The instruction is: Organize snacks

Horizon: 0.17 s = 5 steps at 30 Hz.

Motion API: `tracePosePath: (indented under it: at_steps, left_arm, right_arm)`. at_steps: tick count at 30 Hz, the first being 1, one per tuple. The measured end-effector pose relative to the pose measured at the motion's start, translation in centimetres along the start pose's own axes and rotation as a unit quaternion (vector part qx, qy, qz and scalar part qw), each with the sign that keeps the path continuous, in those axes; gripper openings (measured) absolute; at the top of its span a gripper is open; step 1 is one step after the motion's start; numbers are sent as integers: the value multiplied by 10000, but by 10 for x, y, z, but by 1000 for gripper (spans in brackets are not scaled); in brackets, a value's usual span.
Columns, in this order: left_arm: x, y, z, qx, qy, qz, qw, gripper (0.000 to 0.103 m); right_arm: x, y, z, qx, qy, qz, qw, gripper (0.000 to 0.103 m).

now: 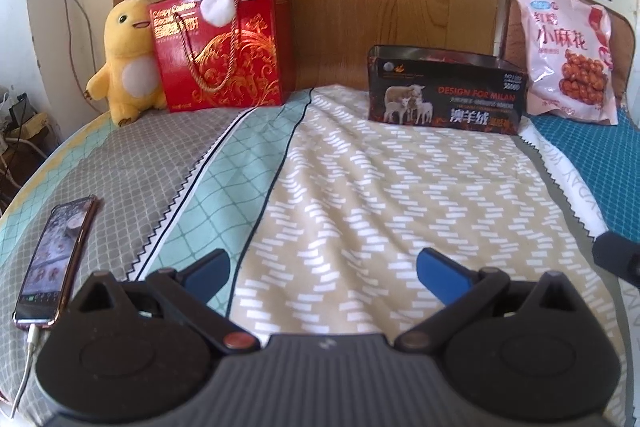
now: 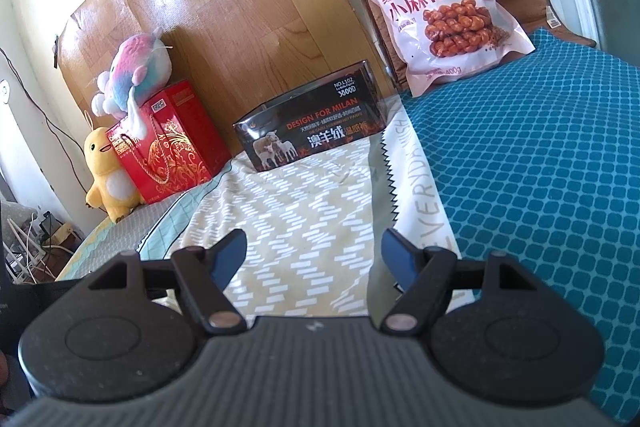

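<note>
approaching with left gripper (image 1: pixel 322 265) and right gripper (image 2: pixel 313 254) spread wide and empty, i aim the right at the pink snack bag (image 2: pixel 440 23), bed's (image 2: pixel 540 163) far right corner, gripping its upper edge.

The black box (image 2: pixel 310 131) reads "DESIGN FOR MILAN", "澳羊绒", "NO.L102" and "3000D". The pink snack bag (image 2: pixel 438 17) shows "小麻花" and what looks like "400g". The red gift box (image 1: pixel 224 45) carries "Crispy Cashew". The white bedsheet strip (image 2: pixel 420 187) bears partly readable letters "EVERDA".
</note>
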<state>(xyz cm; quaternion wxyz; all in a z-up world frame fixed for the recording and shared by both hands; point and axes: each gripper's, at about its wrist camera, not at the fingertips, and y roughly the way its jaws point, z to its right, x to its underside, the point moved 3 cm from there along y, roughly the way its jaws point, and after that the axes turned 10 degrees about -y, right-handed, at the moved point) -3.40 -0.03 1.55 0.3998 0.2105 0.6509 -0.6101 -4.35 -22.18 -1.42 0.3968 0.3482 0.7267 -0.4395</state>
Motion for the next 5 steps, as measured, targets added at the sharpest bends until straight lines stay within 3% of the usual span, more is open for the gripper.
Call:
tracePosePath:
  at_steps: [5]
  left_arm:
    - [1,1,7,256,91,-97,9996,103]
  right_arm:
    - [-1,-1,-2,26,-120,44,9999,77]
